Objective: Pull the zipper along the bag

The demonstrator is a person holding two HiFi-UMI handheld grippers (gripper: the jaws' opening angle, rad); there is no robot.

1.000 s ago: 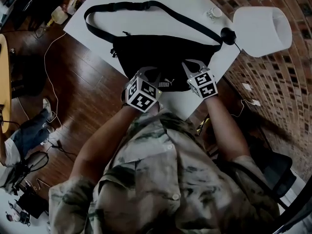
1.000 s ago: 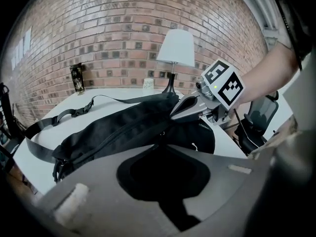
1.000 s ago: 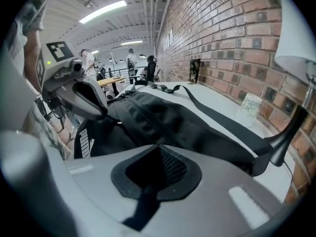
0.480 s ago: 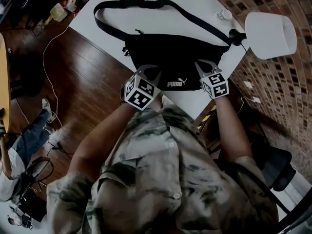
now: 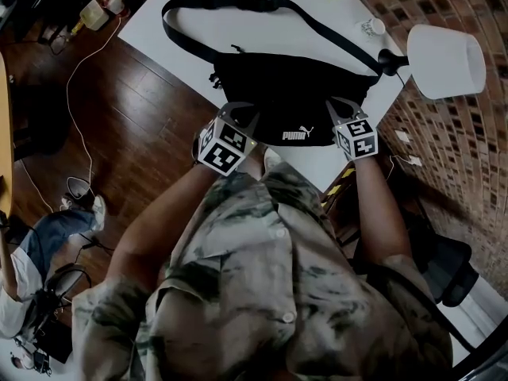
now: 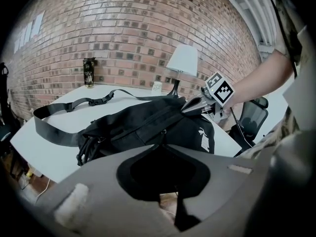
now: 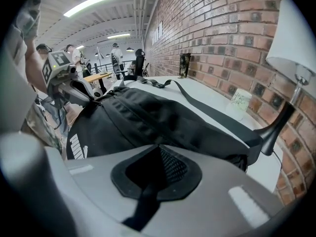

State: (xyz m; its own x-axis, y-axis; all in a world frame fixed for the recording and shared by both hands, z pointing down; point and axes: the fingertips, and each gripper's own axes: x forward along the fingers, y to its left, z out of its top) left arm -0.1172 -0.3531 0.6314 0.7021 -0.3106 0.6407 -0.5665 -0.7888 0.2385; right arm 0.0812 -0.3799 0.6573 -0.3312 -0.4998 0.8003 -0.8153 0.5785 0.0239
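A black waist bag (image 5: 294,94) with a white logo lies on the white table (image 5: 262,30), its strap (image 5: 230,6) looped across the far side. My left gripper (image 5: 240,111) sits at the bag's near left end, shut on the small zipper pull (image 6: 164,132) just ahead of its tips. In its own view the left gripper (image 6: 159,143) has its jaws together over black fabric. My right gripper (image 5: 338,103) is shut on the bag's near right end. The right gripper view shows the right gripper (image 7: 158,144) pinching fabric and mesh, with the left gripper (image 7: 91,98) opposite.
A white lamp (image 5: 444,58) stands at the table's right corner beside a brick wall, with a small cup (image 5: 373,27) near it. A dark can (image 6: 89,72) stands at the far table edge. Cables and a person's legs (image 5: 48,228) are on the wooden floor to the left.
My left gripper has slid leftward along the bag's near edge, away from the logo. The right gripper has kept its grip on the bag's right end. The head view shifted slightly.
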